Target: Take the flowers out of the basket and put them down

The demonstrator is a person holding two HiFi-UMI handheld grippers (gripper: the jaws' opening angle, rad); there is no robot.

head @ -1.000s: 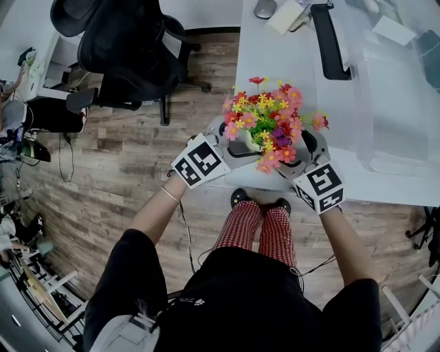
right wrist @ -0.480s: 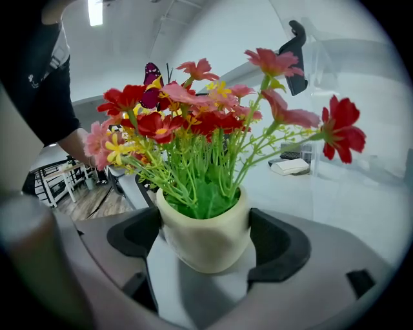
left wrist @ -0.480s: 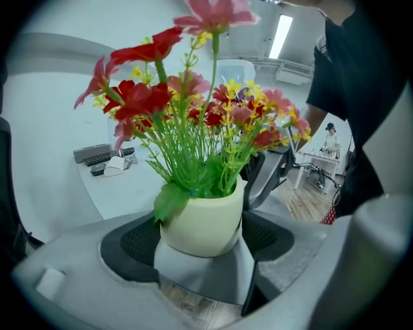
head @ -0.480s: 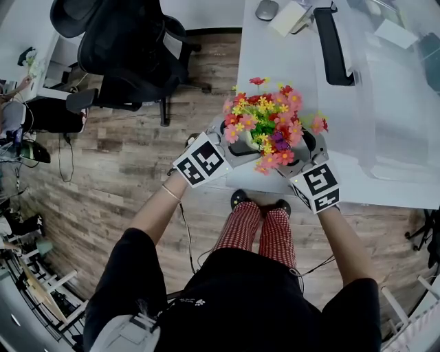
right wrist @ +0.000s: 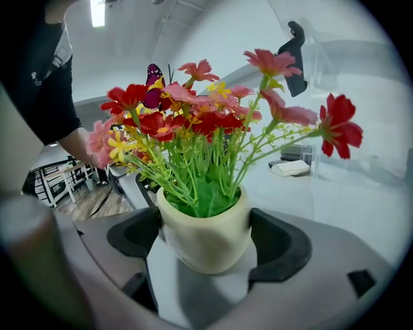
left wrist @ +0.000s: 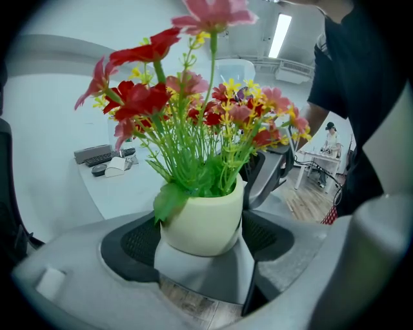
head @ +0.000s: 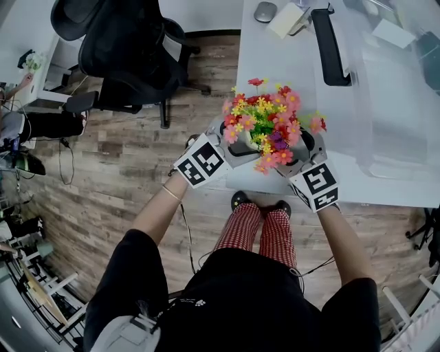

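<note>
A bunch of red, pink and yellow artificial flowers (head: 265, 124) stands in a small cream pot (left wrist: 201, 222). The pot is held up in the air over the near left corner of the white table (head: 289, 62). My left gripper (head: 237, 148) comes at it from the left, and in the left gripper view its black pads sit against both sides of the pot. From the right comes my right gripper (head: 299, 148), and in the right gripper view the pot (right wrist: 205, 235) is likewise clasped between its pads. No basket is in view.
A black office chair (head: 130, 48) stands on the wooden floor to the left. At the table's far end lie a black bar-shaped object (head: 330, 45), a mouse (head: 265, 9) and a small box (head: 289, 17). The person's legs in red checked trousers (head: 261, 230) are below the pot.
Both grippers and the pot have shifted only slightly; the right gripper's marker cube has moved a little up and left. The grip looks unchanged.
</note>
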